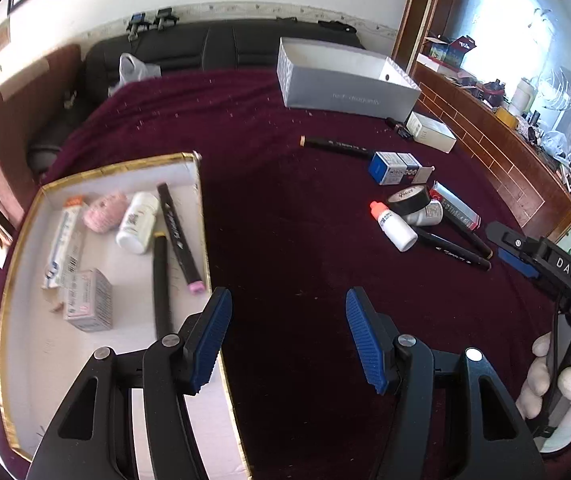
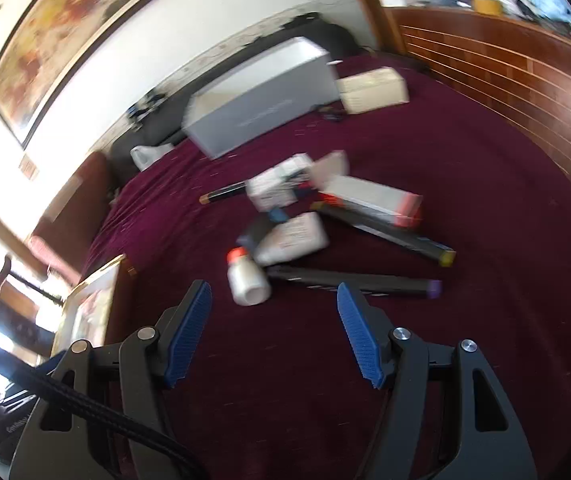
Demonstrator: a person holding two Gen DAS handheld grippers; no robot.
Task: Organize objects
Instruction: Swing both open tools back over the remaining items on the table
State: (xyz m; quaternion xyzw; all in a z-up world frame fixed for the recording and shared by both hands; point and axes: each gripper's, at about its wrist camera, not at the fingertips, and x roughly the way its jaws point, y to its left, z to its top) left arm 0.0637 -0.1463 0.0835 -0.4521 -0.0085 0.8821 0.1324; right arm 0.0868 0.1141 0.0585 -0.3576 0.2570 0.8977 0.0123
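Gold-rimmed tray (image 1: 195, 216): at my far left on the maroon cloth (image 1: 285, 184); its white floor carries what is already sorted.
Tray contents: an orange-capped tube (image 1: 65, 240) and a small grey carton (image 1: 87, 300) along the left, a pink ball of yarn (image 1: 105, 211), a white pill bottle (image 1: 138, 222), and two black markers, one with a pink tip (image 1: 177, 238) and a blurred one (image 1: 161, 284) lying beside it.
My left gripper (image 1: 287, 344): blue pads spread wide, nothing between them, hanging over bare cloth just right of the tray's edge.
Lone marker (image 1: 335, 146): black with a tan end, lying by itself on the cloth, between the pile and the big box.
Grey-white open box (image 1: 345, 94): at the far side of the cloth, with a small cream carton (image 1: 431, 132) just to its right.
Loose pile: right of centre, a blue-and-white carton (image 1: 395, 168), a roll of black tape (image 1: 409, 199), a dropper bottle with an orange cap (image 1: 393, 226), a red-ended carton (image 1: 455, 206) and two more black markers (image 1: 457, 254), crowded and touching.
My right gripper (image 2: 273, 332): fingers apart and empty, held over the cloth, aimed at the pile; the dropper bottle (image 2: 245, 276) lies nearest, just beyond my left pad, and a purple-tipped marker (image 2: 357, 284) runs past the right pad. This view is smeared, so finer detail is lost.
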